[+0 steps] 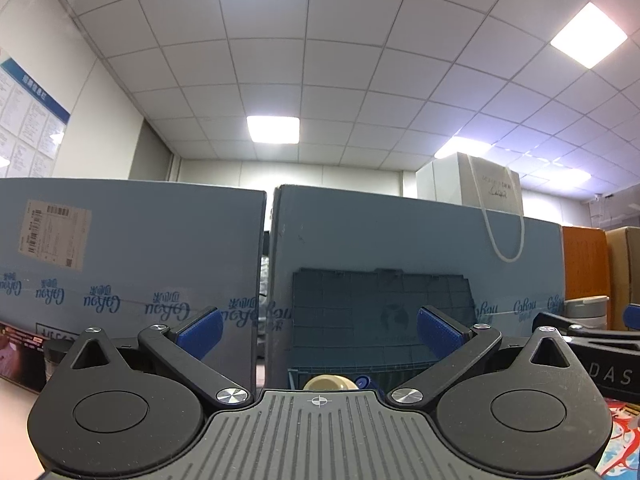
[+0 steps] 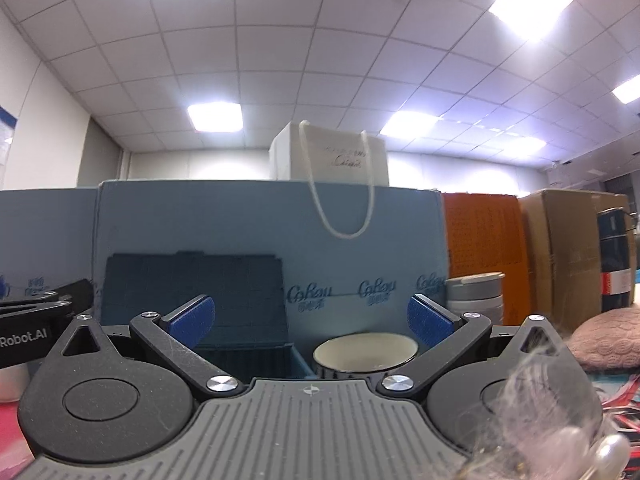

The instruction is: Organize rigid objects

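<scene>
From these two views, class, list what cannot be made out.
- Left wrist: cream object and blue cap, mostly hidden behind the tongs' body.
- Right wrist: cup, base hidden by the tongs' body; crate blurred.
- Both: tabletop mostly blocked.

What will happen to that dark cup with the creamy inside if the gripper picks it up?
The cup looks glazed and shiny, so it is probably stiff, breakable, and a bit slippery against the blue pads. It stands upright with a wide open mouth, so it likely won't tip easily. The right gripper is open around it, not yet squeezing.
</scene>
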The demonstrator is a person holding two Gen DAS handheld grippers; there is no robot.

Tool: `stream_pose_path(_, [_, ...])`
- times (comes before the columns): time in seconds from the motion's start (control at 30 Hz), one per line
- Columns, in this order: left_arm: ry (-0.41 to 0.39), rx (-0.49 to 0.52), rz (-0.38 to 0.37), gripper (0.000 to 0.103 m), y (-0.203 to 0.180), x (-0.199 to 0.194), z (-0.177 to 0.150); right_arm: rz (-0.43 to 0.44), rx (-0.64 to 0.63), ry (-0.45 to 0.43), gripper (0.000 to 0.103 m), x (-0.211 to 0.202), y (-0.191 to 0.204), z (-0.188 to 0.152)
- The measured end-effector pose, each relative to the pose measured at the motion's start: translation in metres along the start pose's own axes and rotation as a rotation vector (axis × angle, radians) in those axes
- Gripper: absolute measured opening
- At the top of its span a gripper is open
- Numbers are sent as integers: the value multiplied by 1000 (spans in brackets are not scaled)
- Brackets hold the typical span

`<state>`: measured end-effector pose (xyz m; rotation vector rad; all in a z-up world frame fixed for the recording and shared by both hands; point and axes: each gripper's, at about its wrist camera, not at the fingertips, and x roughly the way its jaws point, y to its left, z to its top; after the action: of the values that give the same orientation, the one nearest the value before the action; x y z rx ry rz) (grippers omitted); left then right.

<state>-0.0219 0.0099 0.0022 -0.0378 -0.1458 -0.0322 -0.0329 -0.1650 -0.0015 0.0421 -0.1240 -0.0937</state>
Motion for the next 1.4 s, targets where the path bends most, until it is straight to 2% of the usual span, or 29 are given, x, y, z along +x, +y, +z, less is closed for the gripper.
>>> stream_pose_path(0.17, [22, -5, 12, 103, 1, 4, -1, -2, -16, 28, 103, 4, 4, -2])
stream_pose_path(0.53, [43, 23, 36, 103, -1, 7, -2, -35, -14, 7, 103, -1, 2, -2])
stream_pose_path(1.4, [63, 31, 32, 103, -2, 10, -2, -5, -21, 33, 103, 2, 4, -1])
